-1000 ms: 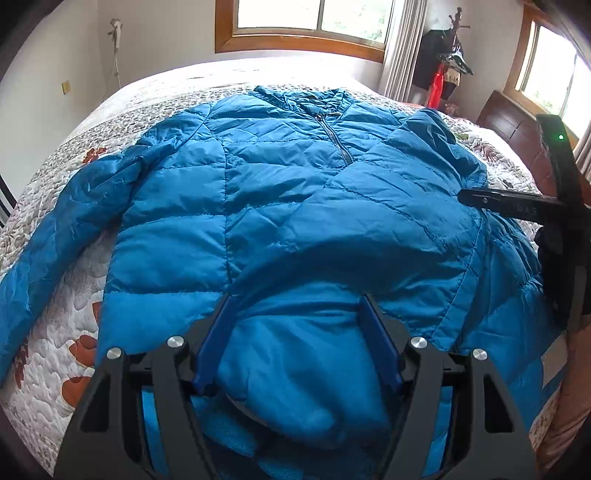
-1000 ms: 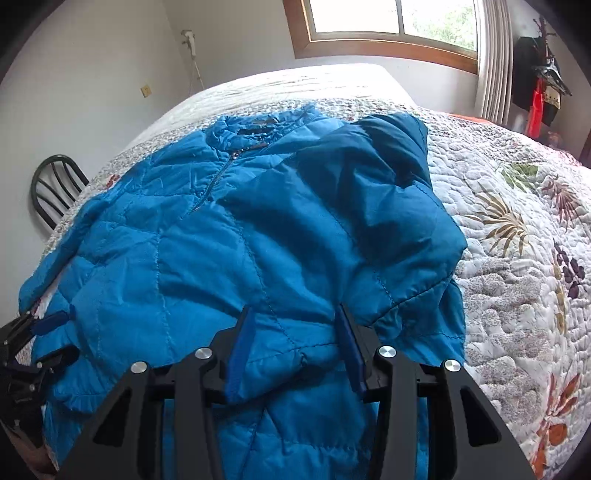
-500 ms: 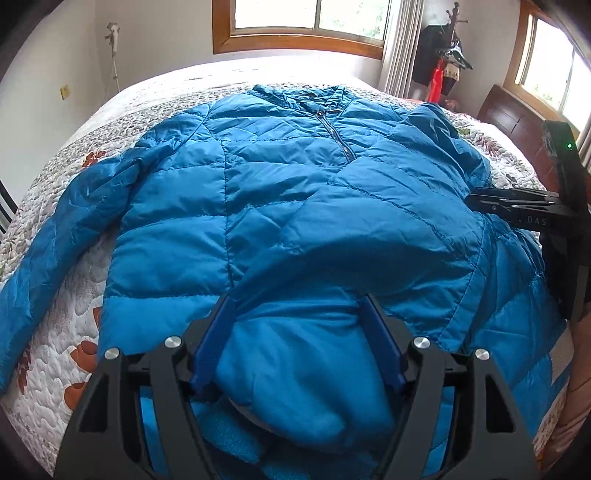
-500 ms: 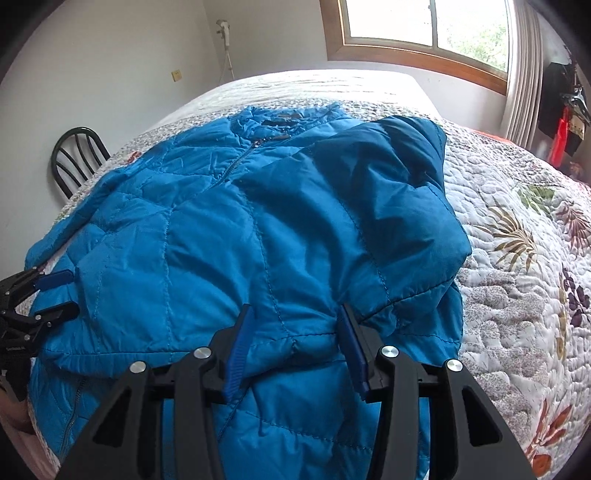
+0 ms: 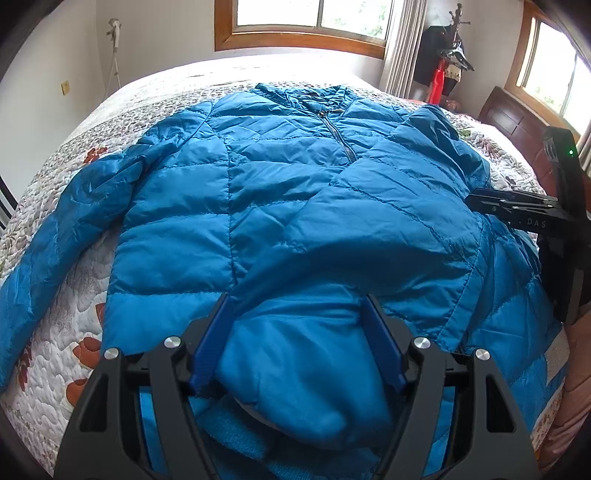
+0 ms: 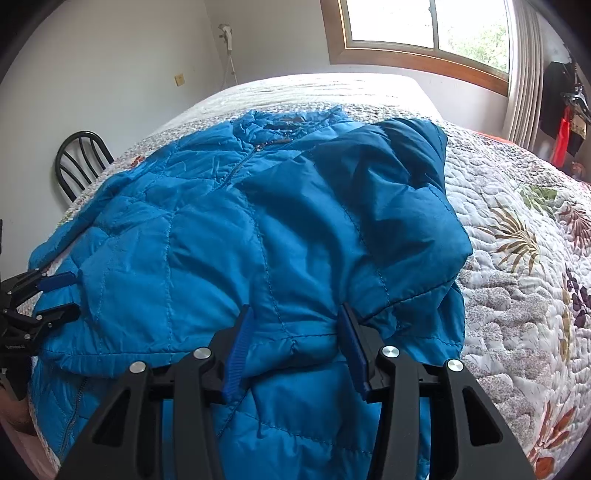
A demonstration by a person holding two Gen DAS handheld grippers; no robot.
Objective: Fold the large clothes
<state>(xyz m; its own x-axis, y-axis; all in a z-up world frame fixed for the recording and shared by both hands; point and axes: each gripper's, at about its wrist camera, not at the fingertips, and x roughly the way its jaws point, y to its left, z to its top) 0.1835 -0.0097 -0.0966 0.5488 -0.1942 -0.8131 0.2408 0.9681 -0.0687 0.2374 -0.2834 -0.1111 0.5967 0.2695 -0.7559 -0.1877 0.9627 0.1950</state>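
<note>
A: From where does the left wrist view look?
B: From just behind the left gripper (image 5: 297,299), tilted down across the bed (image 5: 48,325) toward the window (image 5: 314,14), close over the jacket (image 5: 280,192).
A: And the right wrist view?
B: From behind the right gripper (image 6: 297,314), also tilted down and close, facing the far wall with a chair (image 6: 79,162) at its left edge.
A: What do the two share?
B: The jacket (image 6: 229,236), the bed (image 6: 517,314), the window (image 6: 432,22) and the coat rack (image 5: 448,59), seen at far right in both (image 6: 569,107). Each also catches the other: the right gripper (image 5: 517,212) enters the left view's right edge, and the left gripper (image 6: 61,295) the right view's left edge.
</note>
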